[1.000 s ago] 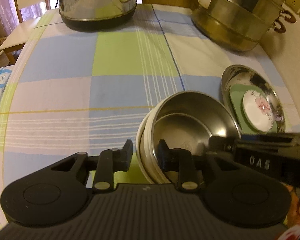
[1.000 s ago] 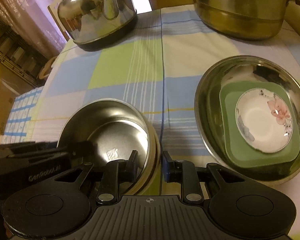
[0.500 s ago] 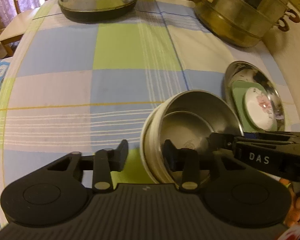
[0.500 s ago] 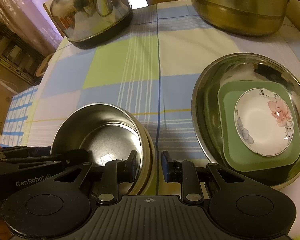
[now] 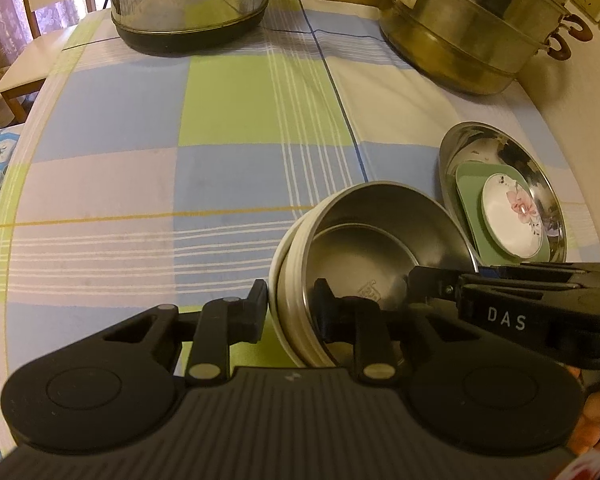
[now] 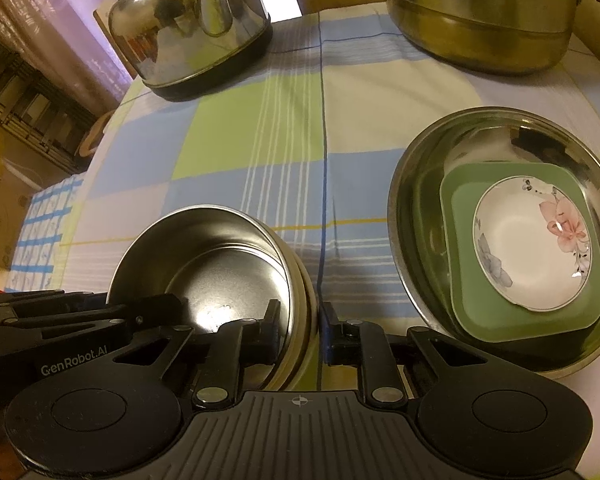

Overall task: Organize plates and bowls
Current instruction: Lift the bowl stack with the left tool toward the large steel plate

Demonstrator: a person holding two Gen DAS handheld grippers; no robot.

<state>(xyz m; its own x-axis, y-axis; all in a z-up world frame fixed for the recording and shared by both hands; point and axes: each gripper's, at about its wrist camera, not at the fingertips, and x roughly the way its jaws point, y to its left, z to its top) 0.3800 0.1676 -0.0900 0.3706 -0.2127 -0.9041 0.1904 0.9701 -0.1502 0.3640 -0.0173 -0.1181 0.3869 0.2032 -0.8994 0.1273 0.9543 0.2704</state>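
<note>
Over the last second both grippers have closed in on the stacked bowls [image 5: 384, 240], a steel bowl nested in a cream one. The left gripper [image 5: 290, 312] now has its jaws clamped on the stack's rim at 9 o'clock, where 1 second ago they stood apart. The right gripper [image 6: 298, 322] grips the rim at 3 o'clock. The stack sits tilted, at about 6 o'clock on the checked tablecloth [image 5: 140, 184]; likely it is ready to be lifted toward the steel basin [image 6: 416, 160] at 3 o'clock, which holds a green square plate [image 6: 460, 200] and a flowered dish [image 6: 520, 256]. Whether the stack's base touches the cloth is hidden behind the grippers. The kettle [image 6: 188, 28] and steamer pot [image 5: 472, 28] are cut off at 12 o'clock.
</note>
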